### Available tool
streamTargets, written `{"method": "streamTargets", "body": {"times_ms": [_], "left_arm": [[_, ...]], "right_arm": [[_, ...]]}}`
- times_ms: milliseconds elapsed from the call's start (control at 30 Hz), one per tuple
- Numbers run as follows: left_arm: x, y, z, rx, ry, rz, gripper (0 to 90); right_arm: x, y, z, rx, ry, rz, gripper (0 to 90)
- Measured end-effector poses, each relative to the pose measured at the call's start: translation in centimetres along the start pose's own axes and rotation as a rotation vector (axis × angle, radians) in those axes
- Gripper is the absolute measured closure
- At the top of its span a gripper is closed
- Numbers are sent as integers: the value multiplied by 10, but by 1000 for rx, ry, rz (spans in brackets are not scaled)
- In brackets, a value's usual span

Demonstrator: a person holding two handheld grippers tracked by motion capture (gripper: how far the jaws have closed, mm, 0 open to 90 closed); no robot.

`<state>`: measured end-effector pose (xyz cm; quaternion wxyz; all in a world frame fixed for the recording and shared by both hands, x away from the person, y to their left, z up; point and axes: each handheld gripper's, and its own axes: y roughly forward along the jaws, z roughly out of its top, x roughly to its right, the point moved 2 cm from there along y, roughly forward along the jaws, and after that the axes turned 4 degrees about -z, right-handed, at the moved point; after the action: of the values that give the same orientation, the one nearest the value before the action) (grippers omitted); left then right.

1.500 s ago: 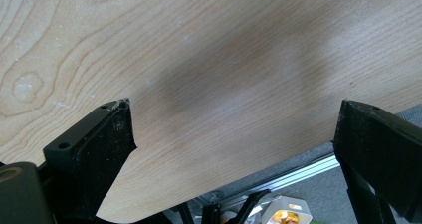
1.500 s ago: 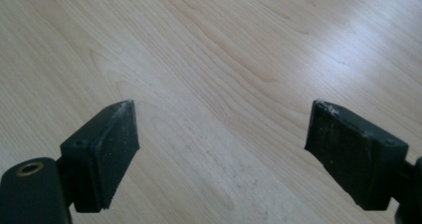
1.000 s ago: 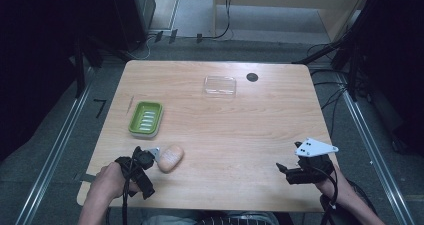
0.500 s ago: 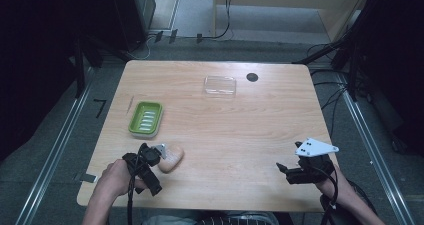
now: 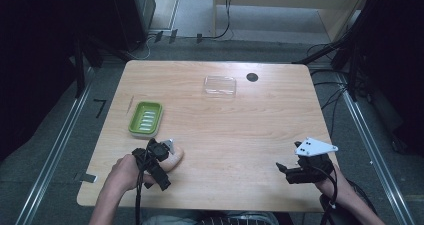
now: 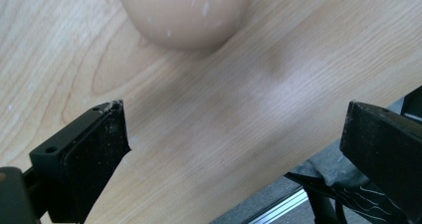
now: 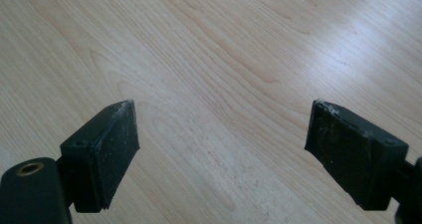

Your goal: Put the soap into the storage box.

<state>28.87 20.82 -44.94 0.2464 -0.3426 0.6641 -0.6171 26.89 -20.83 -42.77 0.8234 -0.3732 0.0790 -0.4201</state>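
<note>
A peach-coloured oval soap bar (image 5: 175,157) lies on the wooden table (image 5: 240,120) near the front left. My left gripper (image 5: 159,157) is right beside it on its left, partly overlapping it from above. In the left gripper view the soap (image 6: 184,12) sits just beyond the widely parted jaws; this gripper (image 6: 234,114) is open with only bare wood between its fingers. A green ribbed soap dish (image 5: 146,118) stands behind the soap. My right gripper (image 5: 285,174) rests near the front right, open (image 7: 221,114) over bare wood.
A clear plastic lid (image 5: 220,85) and a small black disc (image 5: 252,77) lie at the back centre. A thin stick (image 5: 131,105) lies left of the dish. The table's front edge (image 6: 278,194) is close to my left gripper.
My left gripper has moved right and slightly forward, up against the soap bar. The soap and the right gripper have stayed where they were.
</note>
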Motion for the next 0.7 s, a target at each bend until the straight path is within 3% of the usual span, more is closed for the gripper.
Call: {"method": "streamTargets", "body": {"times_ms": [400,700], "left_arm": [[-2,3,15,17,9,-40,0],[-11,5,26,60,-26,-53,0]], "right_arm": [[0,0,0,-2,2,4,134],[0,0,0,-4,2,4,134]]}}
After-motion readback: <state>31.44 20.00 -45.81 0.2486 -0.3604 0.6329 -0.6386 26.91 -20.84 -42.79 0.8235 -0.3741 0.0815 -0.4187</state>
